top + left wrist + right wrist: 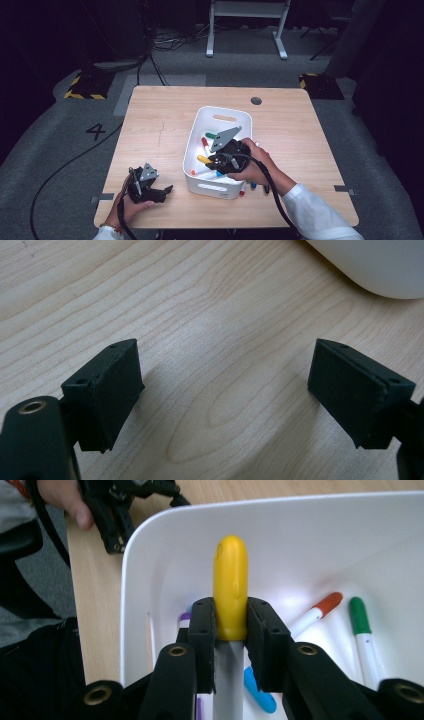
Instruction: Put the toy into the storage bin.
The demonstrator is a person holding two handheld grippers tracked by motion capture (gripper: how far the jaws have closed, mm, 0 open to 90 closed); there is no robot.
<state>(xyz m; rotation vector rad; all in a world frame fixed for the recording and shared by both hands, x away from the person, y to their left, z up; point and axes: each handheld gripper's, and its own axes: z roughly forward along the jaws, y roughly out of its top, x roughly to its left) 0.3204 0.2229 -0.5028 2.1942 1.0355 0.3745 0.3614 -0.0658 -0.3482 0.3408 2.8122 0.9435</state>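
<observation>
So the white bin (220, 187) was sat roughly mid-desk (150, 125), and everything can be placed off that.

The right tongs (231, 622) were held over the near end of the bin, dipped inside its rim, and were clamped tight on a yellow-capped marker (230, 587). The cap was pinched right between the two black pads, with the tip of it poking out past them toward the bin's inner wall, and the white barrel ran back down between the jaws. In the high view the same marker (203, 160) could be seen sticking out of the right tongs (212, 161) just above the bin floor.

Loose on the bin floor: an orange-capped marker (320, 611), a green-capped one (362, 630), a blue cap (257, 692) and a bit of purple (185, 617) tucked under the jaws. A few more markers (252, 187) were left on the desk just outside the bin's near right corner.

The left tongs (167, 190) were parked on the desk off the bin's near left corner, spread wide with nothing gripped. From the left gripper view, only bare wood was seen between the pads (107, 395), with a bin corner (370, 265) at the top edge.
</observation>
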